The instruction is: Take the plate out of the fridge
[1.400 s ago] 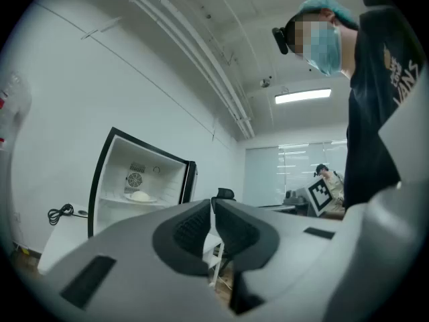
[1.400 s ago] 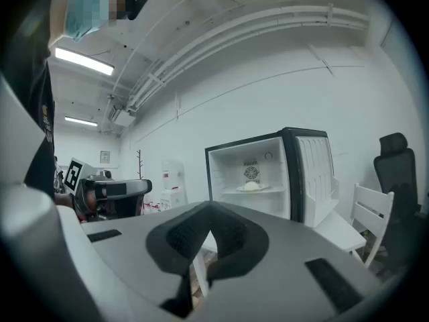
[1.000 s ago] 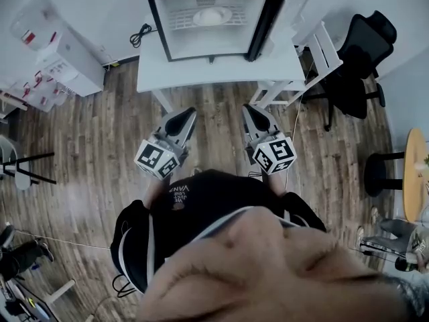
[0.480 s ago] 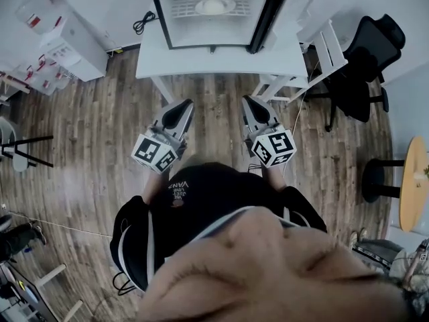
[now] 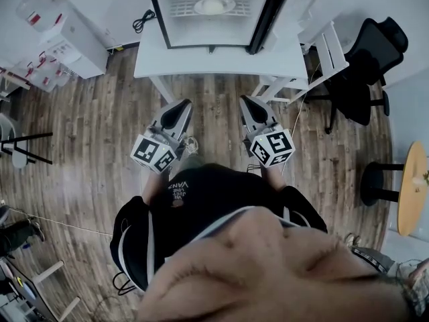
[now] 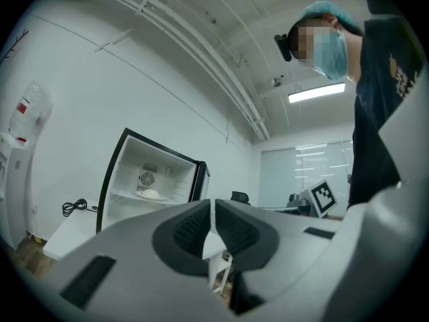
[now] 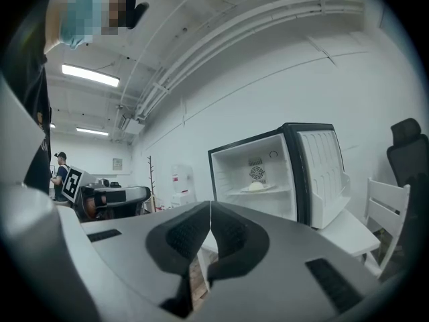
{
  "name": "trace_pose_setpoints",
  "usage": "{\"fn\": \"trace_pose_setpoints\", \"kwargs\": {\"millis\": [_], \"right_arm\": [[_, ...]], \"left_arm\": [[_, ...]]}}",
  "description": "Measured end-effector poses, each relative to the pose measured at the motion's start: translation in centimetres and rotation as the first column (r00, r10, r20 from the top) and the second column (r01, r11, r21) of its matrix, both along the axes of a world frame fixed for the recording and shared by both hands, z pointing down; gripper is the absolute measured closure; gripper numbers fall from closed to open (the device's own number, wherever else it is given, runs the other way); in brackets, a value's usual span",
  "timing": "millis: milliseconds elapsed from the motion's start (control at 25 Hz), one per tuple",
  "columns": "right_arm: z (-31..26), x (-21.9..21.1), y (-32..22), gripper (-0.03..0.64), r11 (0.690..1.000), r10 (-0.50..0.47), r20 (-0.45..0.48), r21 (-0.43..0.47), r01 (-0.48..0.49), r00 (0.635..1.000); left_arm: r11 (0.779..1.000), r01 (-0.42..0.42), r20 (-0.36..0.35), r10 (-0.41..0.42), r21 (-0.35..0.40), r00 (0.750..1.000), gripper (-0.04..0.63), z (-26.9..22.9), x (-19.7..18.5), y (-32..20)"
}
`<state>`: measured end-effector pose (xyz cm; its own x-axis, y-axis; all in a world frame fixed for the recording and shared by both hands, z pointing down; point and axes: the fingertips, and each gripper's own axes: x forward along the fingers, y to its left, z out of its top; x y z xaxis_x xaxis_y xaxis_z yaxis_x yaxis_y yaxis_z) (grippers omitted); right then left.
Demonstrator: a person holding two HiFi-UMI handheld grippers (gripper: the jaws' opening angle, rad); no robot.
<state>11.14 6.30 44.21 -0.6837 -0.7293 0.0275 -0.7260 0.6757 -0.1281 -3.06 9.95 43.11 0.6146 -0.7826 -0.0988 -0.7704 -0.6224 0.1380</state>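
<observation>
Office room, wood floor (image 5: 100, 133). Open fridge (image 5: 201, 31) on white table (image 5: 214, 62), straight ahead of both grippers, well apart from jaw tips. Door (image 7: 325, 173) swung out toward right gripper's side. Plate (image 5: 230, 6) on wire shelf (image 5: 182, 7) inside fridge, pale mound (image 5: 212, 5) on top. Sits ahead and left of left gripper's tips, ahead and right of right gripper's tips.

Left gripper (image 5: 179, 109) clenched, nothing between jaws. Right gripper (image 5: 250, 104) likewise clenched and empty. Both held low, pointing toward fridge. Reach not yet begun.

Plate likely rigid, ceramic-like and breakable, with smooth, slippery rim. Moderate weight. Mound could slide if tilted. Best hold judged at near rim, pinching lip top and bottom and keeping it level. Second gripper on opposite rim for support. Needs jaws opened first.
</observation>
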Motion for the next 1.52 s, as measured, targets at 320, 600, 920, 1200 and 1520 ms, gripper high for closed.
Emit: {"fn": "trace_pose_setpoints", "kwargs": {"millis": [320, 600, 920, 1200, 1520], "right_arm": [[-0.3, -0.5, -2.6, 0.604, 1.0, 0.01, -0.001, 0.003, -0.01, 1.0], [-0.2, -1.6, -5.3, 0.604, 1.0, 0.028, -0.004, 0.0, -0.028, 1.0], [-0.5, -3.1, -8.6, 0.604, 0.998, 0.056, -0.012, 0.01, -0.056, 0.998], [-0.5, -4.3, -11.0, 0.604, 0.995, 0.099, -0.012, 0.011, -0.099, 0.995], [-0.8, -6.0, -13.8, 0.604, 0.987, 0.16, -0.006, 0.006, -0.159, 0.987]], "left_arm": [[1.0, -0.005, 0.001, 0.006, -0.012, 1.0, 0.565, -0.5, -0.5, -2.9], [0.999, -0.042, 0.005, 0.042, -0.006, 0.999, 0.565, -0.6, -1.0, -5.6], [0.997, -0.072, 0.006, 0.072, -0.003, 0.997, 0.565, -0.8, -2.4, -9.3], [0.995, -0.101, 0.001, 0.101, -0.002, 0.995, 0.565, -0.8, -4.3, -12.1], [0.992, -0.126, -0.012, 0.126, -0.012, 0.992, 0.565, -0.6, -6.9, -15.1]]}}
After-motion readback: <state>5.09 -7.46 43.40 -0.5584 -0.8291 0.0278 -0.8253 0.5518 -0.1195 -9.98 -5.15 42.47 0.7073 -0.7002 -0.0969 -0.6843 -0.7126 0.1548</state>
